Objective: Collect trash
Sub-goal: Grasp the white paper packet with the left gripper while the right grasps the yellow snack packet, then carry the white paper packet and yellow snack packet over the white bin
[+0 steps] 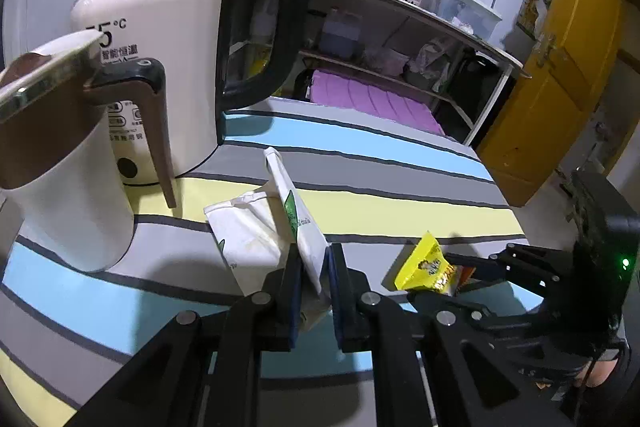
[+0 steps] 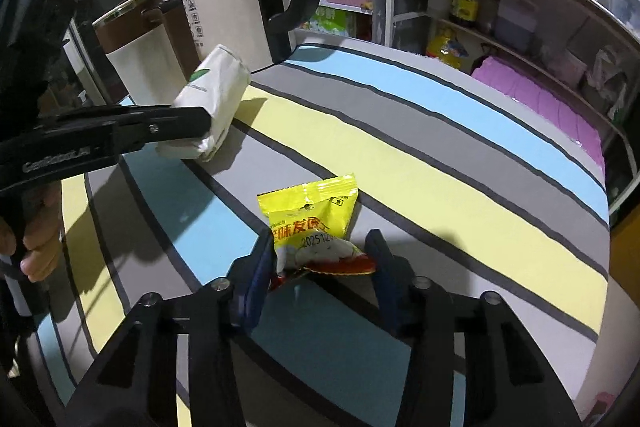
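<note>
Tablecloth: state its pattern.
Tablecloth: blue, grey and yellow stripes edged with dark lines; clearest in the right wrist view.

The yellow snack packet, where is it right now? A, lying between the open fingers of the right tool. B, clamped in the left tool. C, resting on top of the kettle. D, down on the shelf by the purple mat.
A: the yellow snack packet lies on the striped tablecloth between the fingers of the right tool, with a gap on one side, while the left tool pinches the white paper bag.
</note>
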